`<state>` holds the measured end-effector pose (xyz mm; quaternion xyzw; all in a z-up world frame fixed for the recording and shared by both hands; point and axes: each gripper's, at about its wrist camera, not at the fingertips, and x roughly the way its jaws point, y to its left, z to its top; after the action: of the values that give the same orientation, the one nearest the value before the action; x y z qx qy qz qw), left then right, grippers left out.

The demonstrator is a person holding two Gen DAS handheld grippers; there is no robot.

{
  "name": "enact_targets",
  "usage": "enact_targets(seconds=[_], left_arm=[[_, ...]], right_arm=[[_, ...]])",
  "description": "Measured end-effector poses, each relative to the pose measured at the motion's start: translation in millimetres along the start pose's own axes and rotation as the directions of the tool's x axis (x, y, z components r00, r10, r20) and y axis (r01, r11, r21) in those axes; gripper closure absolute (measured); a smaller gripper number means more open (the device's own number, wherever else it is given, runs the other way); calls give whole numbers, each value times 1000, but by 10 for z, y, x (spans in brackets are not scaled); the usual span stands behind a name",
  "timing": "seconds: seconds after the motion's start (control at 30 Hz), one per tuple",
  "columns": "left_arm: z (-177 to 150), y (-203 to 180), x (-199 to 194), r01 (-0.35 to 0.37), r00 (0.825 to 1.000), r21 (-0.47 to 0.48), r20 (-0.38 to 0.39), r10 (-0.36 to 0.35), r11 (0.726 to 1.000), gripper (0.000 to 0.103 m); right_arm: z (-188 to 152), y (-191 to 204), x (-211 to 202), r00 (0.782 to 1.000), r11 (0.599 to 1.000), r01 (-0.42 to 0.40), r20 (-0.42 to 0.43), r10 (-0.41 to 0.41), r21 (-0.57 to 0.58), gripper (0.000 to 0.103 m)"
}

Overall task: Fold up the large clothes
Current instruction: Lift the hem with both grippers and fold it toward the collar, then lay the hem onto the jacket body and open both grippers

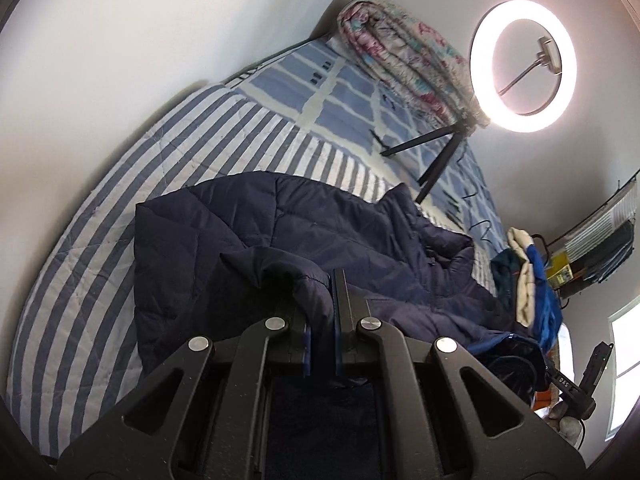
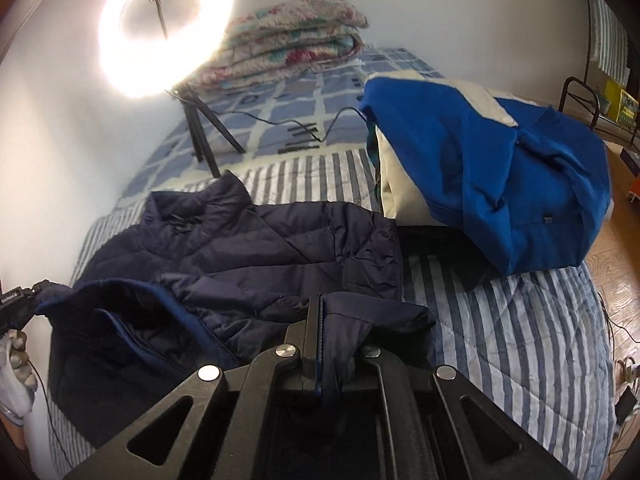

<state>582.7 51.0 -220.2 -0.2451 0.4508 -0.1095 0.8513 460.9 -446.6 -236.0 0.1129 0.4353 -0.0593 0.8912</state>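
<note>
A dark navy quilted jacket (image 2: 256, 248) lies spread on a bed (image 2: 500, 344) covered by a blue-and-white striped quilt, and everything else is placed here by that jacket.

At the jacket's left edge, in the right wrist view, a white-gloved hand (image 2: 16, 376) holds the left gripper (image 1: 320, 292) — only its dark body shows at the frame's border there. In its own view the left gripper has its jaws closed on a fold of the jacket's navy fabric, which bunches up over the left finger (image 1: 304, 336) and drapes between the two. The jacket's lower part is lifted and turned back on that side, showing a brighter blue lining.

Beyond the jacket's collar, toward the head of the bed, a ring light (image 2: 166, 28) stands on a small black tripod (image 2: 208, 136) set on the blue checked bedding. It is lit, and a phone clamp sits at its centre. Behind it, against the wall, rests a folded flowered blanket (image 2: 292, 40). A black cable runs from the tripod across the checked bedding.

At the jacket's near hem, the right gripper (image 2: 320, 320) is clamped shut on another fold of the navy fabric — the cloth wraps over its right finger.

Just right of the jacket lies a bright blue and cream garment (image 2: 500, 172) in a loose heap, touching the jacket's right edge. Past the bed's right side, wooden floor (image 2: 616, 248) shows.
</note>
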Motion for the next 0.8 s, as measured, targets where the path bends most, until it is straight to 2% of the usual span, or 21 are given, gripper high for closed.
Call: enact_targets(seconds=[0.13,0.33,0.5,0.57,0.63,0.8], left_arm=[[16,48,240,-33,999,18,-31,34,999,98],[26,21,435,-57,997,41,-51,59,998,97],[62,7,501,-31,996,32,-80,34,999,65],[81,-9,466,-14,997,31,-79,17,999,45],[105,-21,406,5,997,33,-73,-2,999,37],[217,3,177,25,999,60,-47,-22,998,36]], right_arm=[[2,-54,329,999,1000,11,-39,-11,6,102],[22,-67,551,998,1000,7,-67,-6,12,101],[25,-106,607,998,999,-15,-68,17,39,99],[25,-138,585,997,998,-39,-67,42,50,96],[28,-168,551,996,996,-63,-58,67,60,87],[36,-243,454,990,989,-129,-51,133,78,72]])
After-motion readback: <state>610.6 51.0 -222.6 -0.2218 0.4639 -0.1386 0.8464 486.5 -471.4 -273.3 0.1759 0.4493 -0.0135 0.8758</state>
